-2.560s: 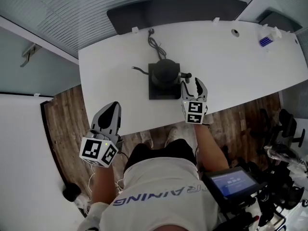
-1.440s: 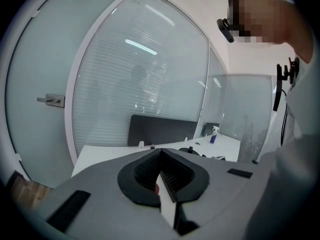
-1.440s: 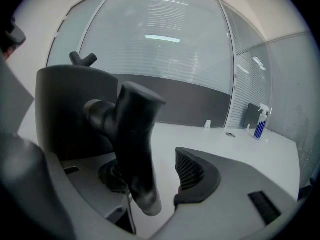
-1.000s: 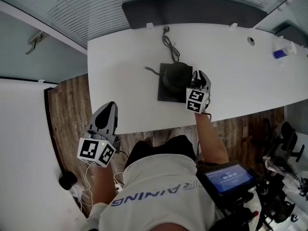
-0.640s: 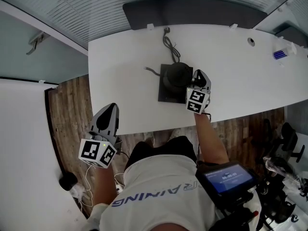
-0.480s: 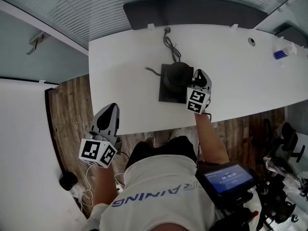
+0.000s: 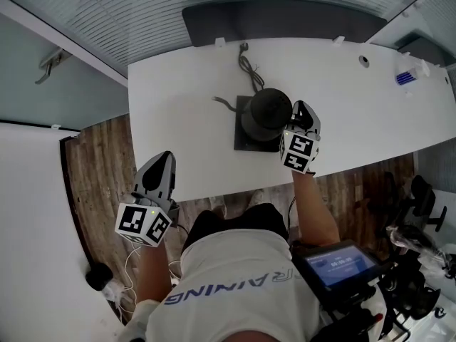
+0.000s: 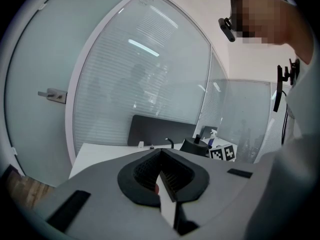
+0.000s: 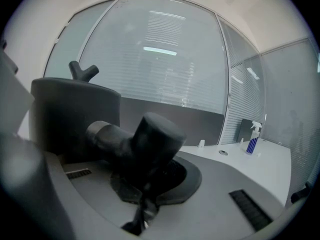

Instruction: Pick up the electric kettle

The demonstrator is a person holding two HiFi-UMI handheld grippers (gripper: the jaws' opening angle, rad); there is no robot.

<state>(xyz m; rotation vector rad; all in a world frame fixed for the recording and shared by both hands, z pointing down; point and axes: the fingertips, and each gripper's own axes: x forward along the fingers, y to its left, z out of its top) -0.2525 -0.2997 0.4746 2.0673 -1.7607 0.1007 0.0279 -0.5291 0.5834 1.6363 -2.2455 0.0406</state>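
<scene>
one electric kettle hangs left of the right gripper clamping its handle.

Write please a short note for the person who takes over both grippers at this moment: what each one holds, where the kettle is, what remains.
Right gripper: jaws shut on the kettle's handle.
Left gripper: jaws together, empty, held beside the near edge of the table.
Electric kettle: seems raised just above its black base; the cord runs to the far edge.
Done: grasp made, lift apparently begun.
To do: finish the lift, probably keeping the kettle level.
</scene>
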